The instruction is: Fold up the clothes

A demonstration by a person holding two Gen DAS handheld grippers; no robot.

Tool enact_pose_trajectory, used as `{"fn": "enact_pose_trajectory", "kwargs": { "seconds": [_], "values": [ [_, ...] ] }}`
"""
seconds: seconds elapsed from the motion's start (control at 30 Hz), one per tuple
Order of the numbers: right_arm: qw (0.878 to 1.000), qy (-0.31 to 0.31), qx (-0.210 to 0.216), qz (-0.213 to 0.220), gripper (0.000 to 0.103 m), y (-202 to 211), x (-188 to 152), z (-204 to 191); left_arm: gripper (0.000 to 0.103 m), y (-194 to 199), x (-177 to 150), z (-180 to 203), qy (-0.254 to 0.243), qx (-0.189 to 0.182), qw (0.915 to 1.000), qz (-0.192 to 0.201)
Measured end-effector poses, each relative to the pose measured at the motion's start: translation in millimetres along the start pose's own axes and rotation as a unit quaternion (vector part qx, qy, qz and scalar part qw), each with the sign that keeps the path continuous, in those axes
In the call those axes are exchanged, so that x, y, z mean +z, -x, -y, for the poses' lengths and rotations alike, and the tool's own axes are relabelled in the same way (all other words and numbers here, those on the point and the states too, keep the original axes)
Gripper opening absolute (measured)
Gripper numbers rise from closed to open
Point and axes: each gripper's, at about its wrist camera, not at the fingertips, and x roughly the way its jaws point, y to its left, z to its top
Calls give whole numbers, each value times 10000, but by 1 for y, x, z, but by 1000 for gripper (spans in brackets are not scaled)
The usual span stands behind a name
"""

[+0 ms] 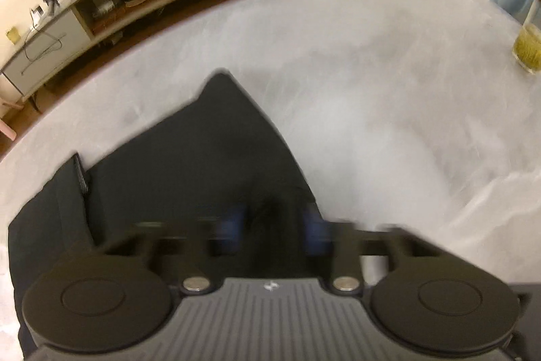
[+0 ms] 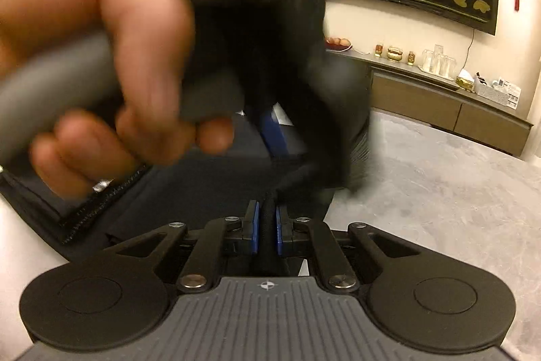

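Note:
A dark navy garment lies on the grey marbled table, with a zipper edge at its left. My left gripper is over the garment's near edge, its blue pads a hand's width apart, open; the view is blurred. In the right wrist view, my right gripper is shut on a dark rolled edge of the garment. The person's hand, holding the left gripper's grey handle, fills the upper left just ahead of it.
A glass of yellow-green drink stands at the table's far right. A long low cabinet runs along the wall beyond the table edge. It also shows in the right wrist view, with glasses and ornaments on top.

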Motion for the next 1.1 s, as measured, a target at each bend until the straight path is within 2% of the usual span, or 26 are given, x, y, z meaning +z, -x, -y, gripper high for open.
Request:
{"fn": "enact_pose_trajectory", "kwargs": {
  "seconds": [0.03,0.1,0.13,0.17,0.23,0.3,0.37,0.43,0.47,0.53,0.6,0.67,0.8,0.83,0.9,0.93,1.0,1.03,1.07,1.1],
  "values": [
    [10000,-33,45,46,9,0,1,1,9,6,-3,-6,66,-81,9999,86],
    [9995,-186,154,218,11,5,6,4,7,30,-9,-25,281,-301,9985,373],
    [9987,-292,238,336,19,10,9,6,7,46,-16,-43,465,-405,9965,564],
    [9974,-403,342,485,36,21,13,8,7,64,-24,-64,665,-502,9935,772],
    [9944,-558,552,707,55,38,18,7,7,98,-44,-105,1065,-625,9858,1140],
    [9946,-397,763,579,56,32,17,-10,7,120,-83,-158,1516,-541,9780,1327],
    [9939,-236,974,450,57,26,16,-28,8,122,-131,-212,2111,-386,9690,1228],
    [9924,-75,1185,321,61,20,15,-45,19,103,-173,-253,2714,-177,9569,1014],
    [9913,6,1289,257,61,17,15,-53,24,95,-194,-266,2956,-7,9505,953],
    [9885,168,1498,127,61,11,13,-71,36,91,-221,-273,3109,87,9447,1036],
    [9869,428,1552,-134,61,-5,8,-88,37,90,-240,-273,3215,25,9396,1175],
    [9906,589,1188,-336,60,-15,10,-77,42,88,-253,-269,3330,37,9344,1262],
    [9921,908,452,-737,62,-35,14,-54,52,88,-252,-250,3340,-142,9344,1230],
    [9912,987,267,-836,62,-40,15,-49,52,88,-247,-237,3216,-285,9388,1202],
    [9880,1143,-102,-1034,60,-50,17,-37,53,89,-234,-200,2648,-620,9545,1225],
    [9859,1171,-386,-1136,61,-55,19,-26,49,91,-228,-181,2322,-1032,9585,1295],
    [9766,1034,-1320,-1345,61,-62,25,15,37,98,-226,-168,2190,-1653,9505,1459],
    [9704,964,-1720,-1396,58,-62,28,31,37,101,-228,-170,2256,-1702,9464,1562],
    [9698,852,-1896,-1276,58,-50,32,35,37,106,-232,-178,2355,-1659,9419,1729],
    [9760,658,-1797,-1038,58,-30,38,33,35,108,-236,-189,2523,-1666,9356,1821]
  ]
}}
